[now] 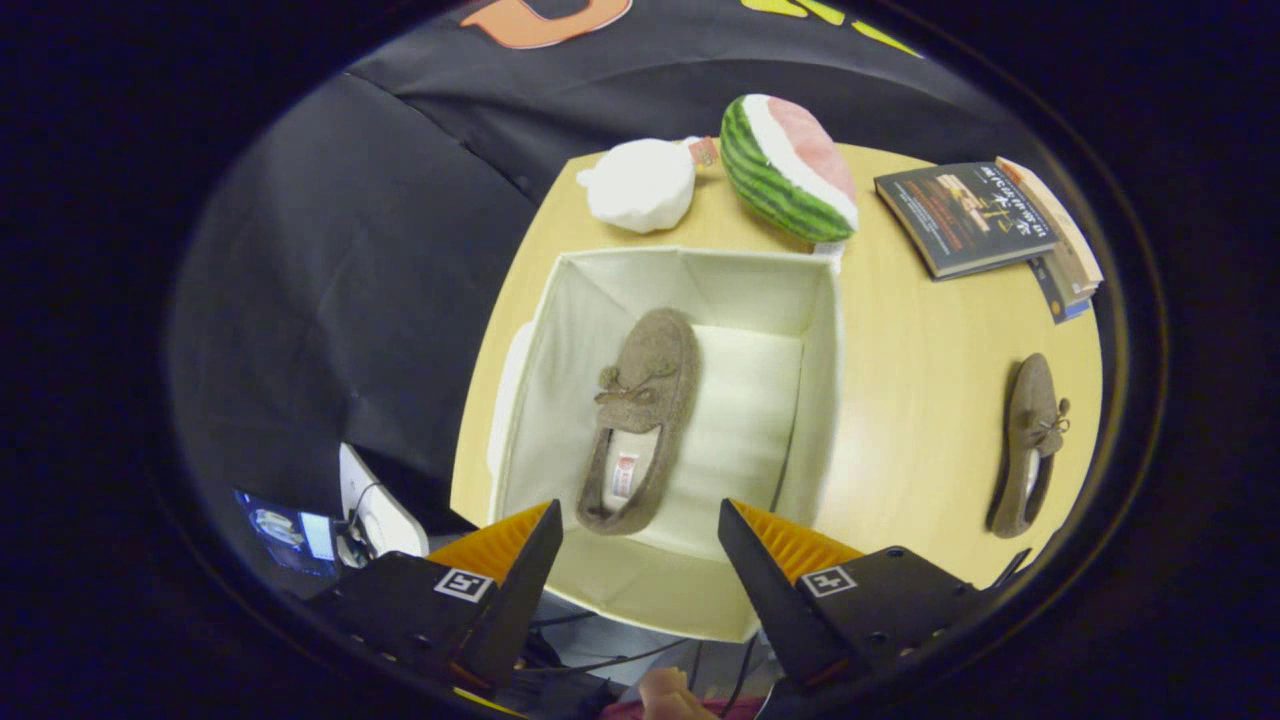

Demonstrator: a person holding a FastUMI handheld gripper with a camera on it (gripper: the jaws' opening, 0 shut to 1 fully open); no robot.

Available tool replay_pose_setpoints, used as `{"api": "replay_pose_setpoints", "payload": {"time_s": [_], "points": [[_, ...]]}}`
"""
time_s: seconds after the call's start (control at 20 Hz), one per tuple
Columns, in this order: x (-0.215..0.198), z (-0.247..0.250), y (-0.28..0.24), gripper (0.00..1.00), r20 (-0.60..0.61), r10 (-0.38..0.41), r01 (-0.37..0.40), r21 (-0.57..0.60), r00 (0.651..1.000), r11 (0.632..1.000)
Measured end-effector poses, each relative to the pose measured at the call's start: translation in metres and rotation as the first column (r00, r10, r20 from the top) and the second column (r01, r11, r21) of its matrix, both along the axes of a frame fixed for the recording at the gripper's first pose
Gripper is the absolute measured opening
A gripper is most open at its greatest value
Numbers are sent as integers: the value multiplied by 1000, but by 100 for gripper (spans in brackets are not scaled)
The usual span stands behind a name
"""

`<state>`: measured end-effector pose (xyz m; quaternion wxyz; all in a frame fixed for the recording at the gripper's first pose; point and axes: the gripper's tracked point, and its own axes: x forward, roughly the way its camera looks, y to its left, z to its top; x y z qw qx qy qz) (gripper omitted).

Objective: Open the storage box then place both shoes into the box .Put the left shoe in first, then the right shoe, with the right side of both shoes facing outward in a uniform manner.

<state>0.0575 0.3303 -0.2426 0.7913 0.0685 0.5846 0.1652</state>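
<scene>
The cream storage box (820, 360) stands open on the round wooden table, seen from above. One brown felt shoe (640, 415) lies flat on the box floor toward its left side, toe pointing away from me. A second brown shoe (1030, 445) rests on the table to the right of the box. My gripper (640, 520) hovers open above the near rim of the box, fingers spread wide with nothing between them; the heel of the boxed shoe shows just ahead of the gap.
Beyond the box on the wooden table (920, 380) sit a white bundle (640, 185) and a watermelon-slice cushion (790, 165). Stacked books (990, 220) lie at the far right. A device with a screen (300, 535) sits low to the left, off the table.
</scene>
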Motion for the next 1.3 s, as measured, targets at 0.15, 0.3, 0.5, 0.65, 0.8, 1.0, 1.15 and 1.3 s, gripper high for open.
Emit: {"api": "replay_pose_setpoints", "payload": {"time_s": [0.15,0.3,0.5,0.65,0.8,1.0,1.15,1.3], "points": [[-5,20,-48,96,25,1,-2,21,1000,1000],[-4,17,-111,96,39,-11,11,5,999,1000],[9,-9,-210,96,76,-59,66,-96,995,993],[12,-32,-278,96,67,-112,121,-140,991,983],[9,-53,-335,96,59,-159,167,-180,986,969],[13,-89,-401,96,50,-216,221,-268,975,938],[21,-112,-430,96,40,-227,228,-315,973,921],[38,-127,-454,96,81,-212,227,-402,974,887]]}}
